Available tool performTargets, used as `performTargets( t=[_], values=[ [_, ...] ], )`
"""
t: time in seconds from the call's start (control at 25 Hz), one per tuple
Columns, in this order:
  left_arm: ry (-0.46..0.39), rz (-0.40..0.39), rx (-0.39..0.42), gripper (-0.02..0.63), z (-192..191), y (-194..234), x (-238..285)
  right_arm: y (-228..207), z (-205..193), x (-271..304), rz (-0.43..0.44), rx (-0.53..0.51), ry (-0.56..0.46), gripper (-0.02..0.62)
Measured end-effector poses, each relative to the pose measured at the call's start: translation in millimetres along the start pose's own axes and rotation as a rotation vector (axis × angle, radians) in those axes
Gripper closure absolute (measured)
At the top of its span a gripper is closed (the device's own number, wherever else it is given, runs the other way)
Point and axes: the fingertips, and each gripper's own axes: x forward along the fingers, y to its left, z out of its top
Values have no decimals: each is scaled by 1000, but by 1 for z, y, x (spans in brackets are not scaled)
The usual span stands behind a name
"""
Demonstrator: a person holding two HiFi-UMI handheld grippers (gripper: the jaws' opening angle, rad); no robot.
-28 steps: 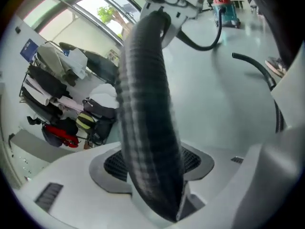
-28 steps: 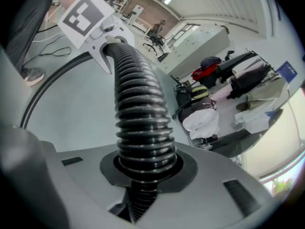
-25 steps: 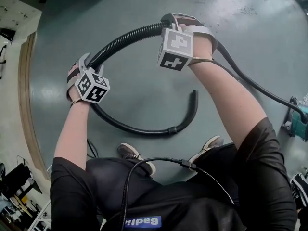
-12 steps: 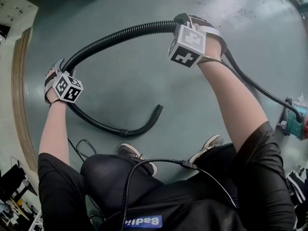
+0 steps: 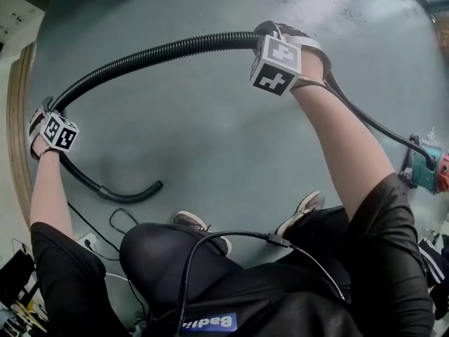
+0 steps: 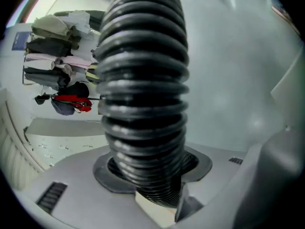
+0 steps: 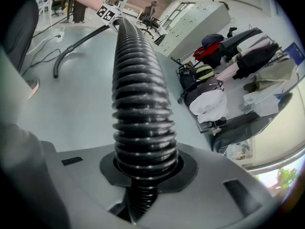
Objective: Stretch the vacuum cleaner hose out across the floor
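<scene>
A black ribbed vacuum hose (image 5: 154,53) arcs above the grey-green floor between my two grippers. My left gripper (image 5: 48,109) is at the far left, shut on the hose (image 6: 143,80); its jaws (image 6: 152,185) have just been closing with the hose between them. Below it the hose drops to a smooth end tube (image 5: 133,195) lying on the floor. My right gripper (image 5: 263,32) at the top centre is shut on the hose (image 7: 138,104), which runs on through its jaws (image 7: 143,175). A thinner black stretch (image 5: 372,125) leads to the teal and red vacuum cleaner (image 5: 428,170).
My shoes (image 5: 196,223) stand at the bottom centre. A thin cable loop (image 5: 119,220) and a power strip (image 5: 88,241) lie at the lower left. A wooden edge (image 5: 14,132) borders the floor on the left. Racks of clothes (image 7: 228,80) stand in the background.
My left gripper has swung far to the left with the hose, widening the arc, and the end tube has slid left across the floor. The right gripper has barely shifted.
</scene>
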Motion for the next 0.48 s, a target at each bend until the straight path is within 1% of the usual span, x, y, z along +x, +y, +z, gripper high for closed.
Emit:
performTargets(
  t=[0.08, 0.16, 0.2, 0.28, 0.36, 0.44, 0.48],
  values=[
    [19, 53, 69, 388, -16, 30, 3, 20, 19, 7, 60, 20, -13, 518],
    [8, 94, 130, 391, -25, 59, 2, 36, 32, 13, 117, 33, 3, 518],
    [-5, 104, 146, 391, -29, 72, 1, 40, 36, 13, 140, 33, 23, 518],
    [-30, 100, 149, 391, -36, 90, -4, 41, 40, 9, 175, 42, 70, 518],
    [-54, 72, 143, 391, -41, 99, -15, 33, 47, -3, 208, 80, 97, 518],
    [-68, 37, 115, 391, -48, 98, -21, 18, 57, -16, 229, 105, 88, 518],
    [-67, 28, 99, 391, -51, 99, -20, 4, 64, -21, 227, 93, 72, 518]
  ],
)
